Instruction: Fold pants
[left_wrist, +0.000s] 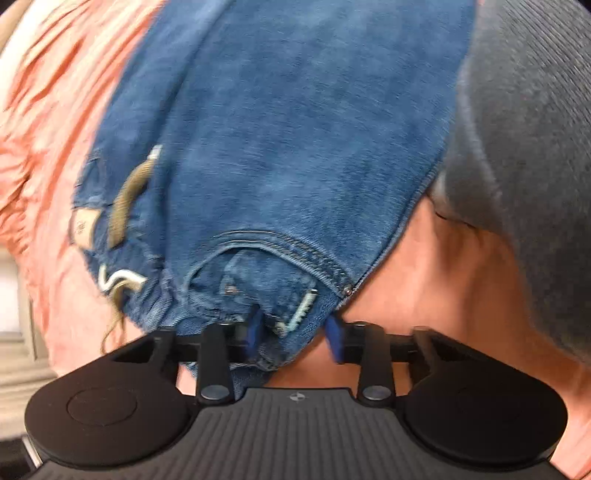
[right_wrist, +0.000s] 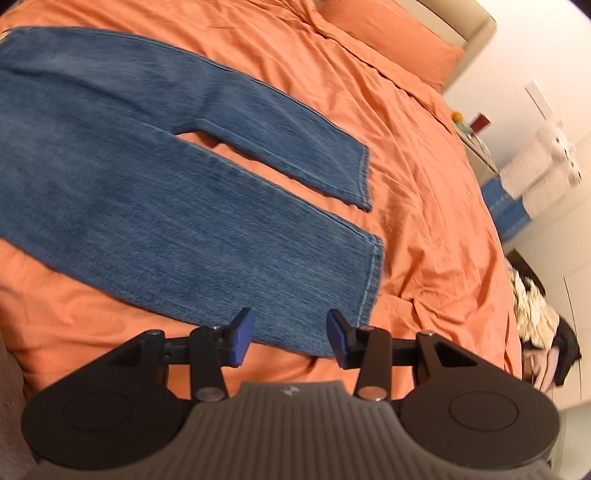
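Note:
Blue jeans (right_wrist: 155, 192) lie flat on an orange bed sheet (right_wrist: 424, 206), both legs spread slightly apart, hems to the right. My right gripper (right_wrist: 290, 341) is open and empty, hovering just above the hem corner of the near leg. In the left wrist view the jeans' waist end (left_wrist: 280, 147) fills the frame, with a front pocket (left_wrist: 266, 266) and a tan drawstring (left_wrist: 129, 192). My left gripper (left_wrist: 295, 332) is open, its blue pads either side of the waistband edge by the pocket, the fabric between them.
A dark grey garment (left_wrist: 524, 129) lies on the sheet to the right of the waist. An orange pillow (right_wrist: 391, 40) sits at the bed's head. A nightstand with small items (right_wrist: 476, 129), a blue box (right_wrist: 506, 206) and a clothes pile (right_wrist: 543, 325) stand beyond the bed's right edge.

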